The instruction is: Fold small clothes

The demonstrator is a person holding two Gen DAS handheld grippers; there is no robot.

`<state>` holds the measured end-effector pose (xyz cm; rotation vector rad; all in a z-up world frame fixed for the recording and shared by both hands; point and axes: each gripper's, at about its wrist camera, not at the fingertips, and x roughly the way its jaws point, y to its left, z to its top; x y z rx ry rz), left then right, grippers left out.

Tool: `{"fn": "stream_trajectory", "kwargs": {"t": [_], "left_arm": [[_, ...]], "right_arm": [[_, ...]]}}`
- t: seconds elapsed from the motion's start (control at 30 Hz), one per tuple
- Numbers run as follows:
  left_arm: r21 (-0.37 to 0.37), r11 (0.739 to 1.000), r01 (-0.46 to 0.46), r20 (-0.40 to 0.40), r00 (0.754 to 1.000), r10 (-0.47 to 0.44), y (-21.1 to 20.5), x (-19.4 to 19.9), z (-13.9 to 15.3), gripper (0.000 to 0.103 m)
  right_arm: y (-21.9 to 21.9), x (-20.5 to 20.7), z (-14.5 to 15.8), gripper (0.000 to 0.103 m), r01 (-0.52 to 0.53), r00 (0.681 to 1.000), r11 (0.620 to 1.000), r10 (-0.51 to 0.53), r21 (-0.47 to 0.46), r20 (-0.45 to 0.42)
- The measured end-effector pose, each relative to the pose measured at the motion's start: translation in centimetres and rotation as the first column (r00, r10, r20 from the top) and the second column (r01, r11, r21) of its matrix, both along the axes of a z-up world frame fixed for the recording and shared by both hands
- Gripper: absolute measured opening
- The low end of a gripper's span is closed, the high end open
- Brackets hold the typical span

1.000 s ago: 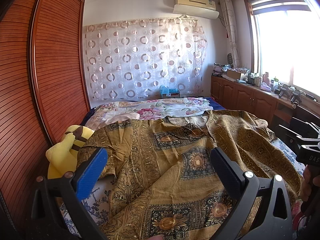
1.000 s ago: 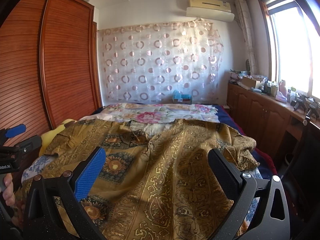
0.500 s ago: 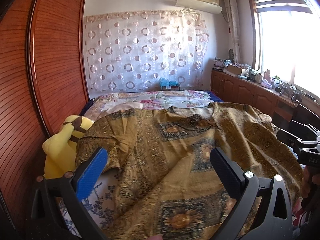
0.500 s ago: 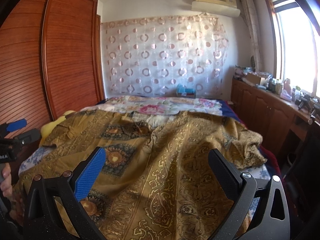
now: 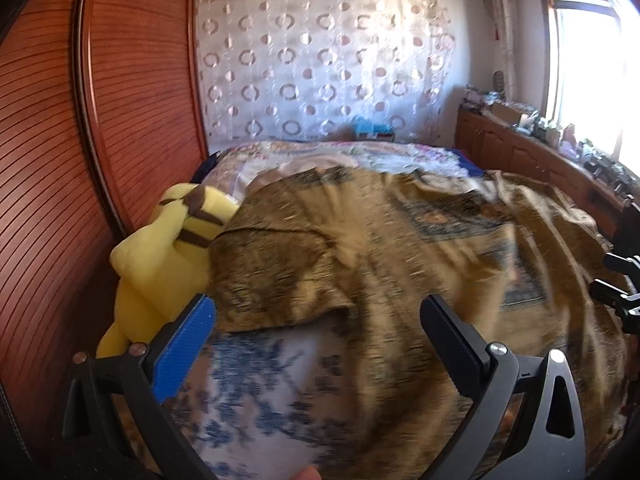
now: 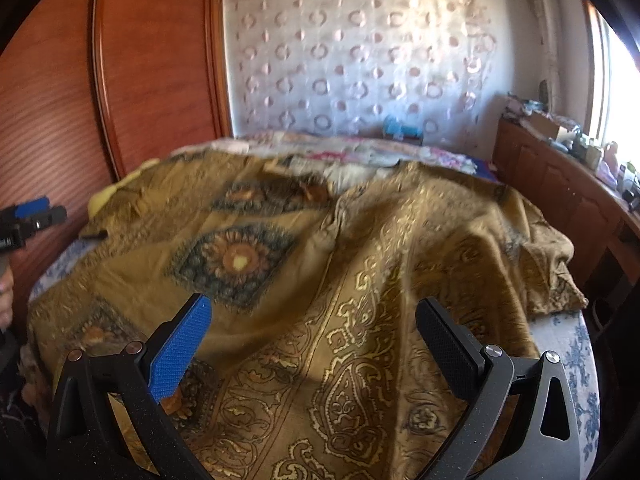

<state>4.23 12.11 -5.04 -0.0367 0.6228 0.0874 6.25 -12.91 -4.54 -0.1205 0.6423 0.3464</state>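
A gold-brown patterned garment [image 5: 380, 248] [image 6: 320, 264] lies spread over the bed, rumpled at its right edge. My left gripper [image 5: 320, 320] hangs open above the garment's near left hem, where the blue-and-white bedsheet [image 5: 256, 392] shows. My right gripper [image 6: 314, 328] is open too, above the garment's near middle, with nothing between its fingers. The left gripper also shows at the left edge of the right wrist view [image 6: 28, 216], and the right gripper at the right edge of the left wrist view [image 5: 620, 284]. Both views are motion-blurred.
A yellow plush toy [image 5: 160, 256] lies at the bed's left side against the slatted wooden wardrobe [image 5: 80, 140]. A floral quilt [image 5: 344, 156] covers the far bed. A wooden counter with clutter [image 6: 568, 184] runs under the window on the right.
Both grippers have tipped downward and shifted left, so the bed fills more of each view. More bedsheet shows beside the garment's left hem. Both stay open.
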Motion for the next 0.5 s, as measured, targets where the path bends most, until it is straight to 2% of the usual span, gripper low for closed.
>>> {"fn": "stream_trajectory", "kwargs": {"t": [0.1,0.27,0.37,0.5], "left_arm": [[0.002,1.000,-0.010,-0.024,1.000,0.010,1.5,0.6,-0.5,0.103],[-0.091,0.996,0.003,-0.067,0.998,-0.009,4.7,1.5,-1.4,0.102],[-0.131,0.991,0.008,-0.079,0.997,-0.019,5.9,1.8,-1.7,0.099],[-0.181,0.983,0.024,-0.120,0.992,-0.046,7.2,2.8,-2.3,0.087]], "right_arm": [[0.5,0.7,-0.9,0.103,-0.011,0.999,1.000,0.010,-0.023,-0.032],[1.0,1.2,-2.2,0.103,-0.027,0.997,0.998,0.024,-0.053,-0.072],[1.3,1.1,-2.3,0.103,-0.027,0.998,0.997,0.023,-0.069,-0.063],[1.7,1.2,-2.7,0.103,-0.038,0.997,0.996,0.032,-0.085,-0.077]]}}
